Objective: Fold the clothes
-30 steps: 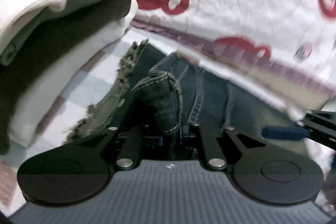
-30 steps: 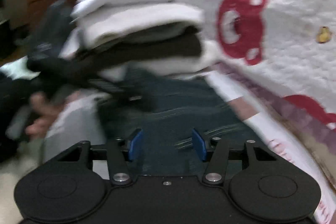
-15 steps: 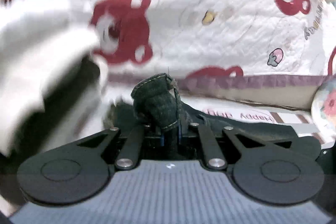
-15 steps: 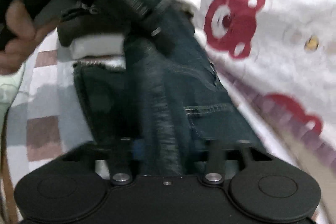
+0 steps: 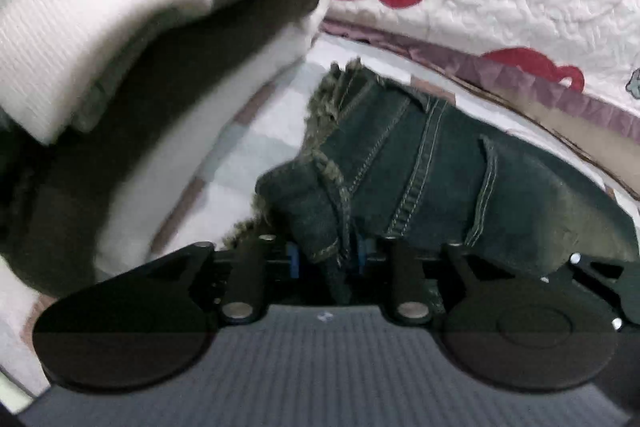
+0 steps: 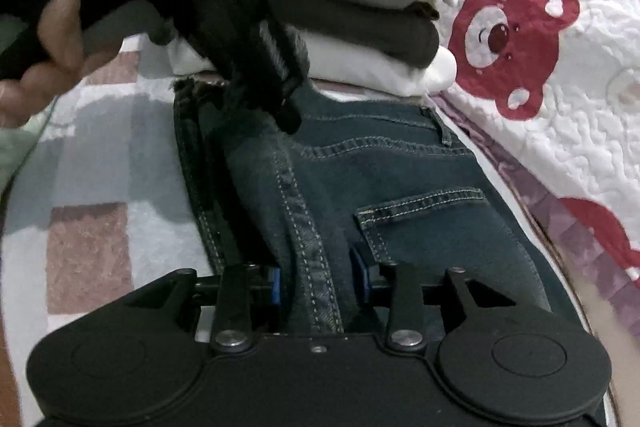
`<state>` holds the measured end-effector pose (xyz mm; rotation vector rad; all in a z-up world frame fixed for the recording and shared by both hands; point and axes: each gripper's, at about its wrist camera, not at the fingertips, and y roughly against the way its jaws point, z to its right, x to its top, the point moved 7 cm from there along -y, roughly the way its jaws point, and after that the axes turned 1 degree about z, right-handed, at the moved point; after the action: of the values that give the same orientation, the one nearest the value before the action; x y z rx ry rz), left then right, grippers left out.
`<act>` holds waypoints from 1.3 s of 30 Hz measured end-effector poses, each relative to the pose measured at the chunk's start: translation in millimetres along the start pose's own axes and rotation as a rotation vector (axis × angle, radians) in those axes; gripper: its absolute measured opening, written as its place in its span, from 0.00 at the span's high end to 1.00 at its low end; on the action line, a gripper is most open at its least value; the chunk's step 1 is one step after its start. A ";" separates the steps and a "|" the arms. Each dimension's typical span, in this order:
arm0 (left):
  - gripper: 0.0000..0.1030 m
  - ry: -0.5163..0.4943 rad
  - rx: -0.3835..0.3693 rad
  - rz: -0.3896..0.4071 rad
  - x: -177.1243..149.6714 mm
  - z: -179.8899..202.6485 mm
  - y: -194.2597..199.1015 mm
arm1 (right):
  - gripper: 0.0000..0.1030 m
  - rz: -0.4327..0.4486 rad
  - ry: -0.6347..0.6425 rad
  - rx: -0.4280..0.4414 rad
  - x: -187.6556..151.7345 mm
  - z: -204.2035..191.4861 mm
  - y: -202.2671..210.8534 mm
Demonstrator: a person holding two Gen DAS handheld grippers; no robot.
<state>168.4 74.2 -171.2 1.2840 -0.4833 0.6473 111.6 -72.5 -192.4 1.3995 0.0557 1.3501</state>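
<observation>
Dark blue denim jeans (image 5: 432, 171) with a frayed hem lie folded on the checked bedsheet. My left gripper (image 5: 326, 255) is shut on a bunched denim edge near that hem. In the right wrist view the jeans (image 6: 400, 187) show a back pocket and seams, and my right gripper (image 6: 320, 281) is shut on a ridge of denim along a seam. The left gripper's black body (image 6: 240, 27), held by a hand (image 6: 48, 43), reaches down onto the far end of the jeans.
A stack of folded white, grey and dark clothes (image 6: 352, 11) sits just beyond the jeans, close on the left in the left wrist view (image 5: 120, 47). A white quilt with red bears (image 6: 540, 47) rises along the right. The checked sheet (image 6: 92, 187) lies left of the jeans.
The right gripper went from open over the jeans to shut on a denim fold. The left gripper, still holding denim, swung up and came back down beside the clothes stack.
</observation>
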 end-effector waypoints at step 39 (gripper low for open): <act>0.39 -0.358 -0.256 -0.077 -69.6 169.9 29.0 | 0.43 0.034 -1.455 0.029 -288.0 179.9 158.0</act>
<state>101.7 -98.8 -157.9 1.1698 -0.7800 0.2776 43.2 -439.9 -218.6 2.0886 -0.8988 0.1037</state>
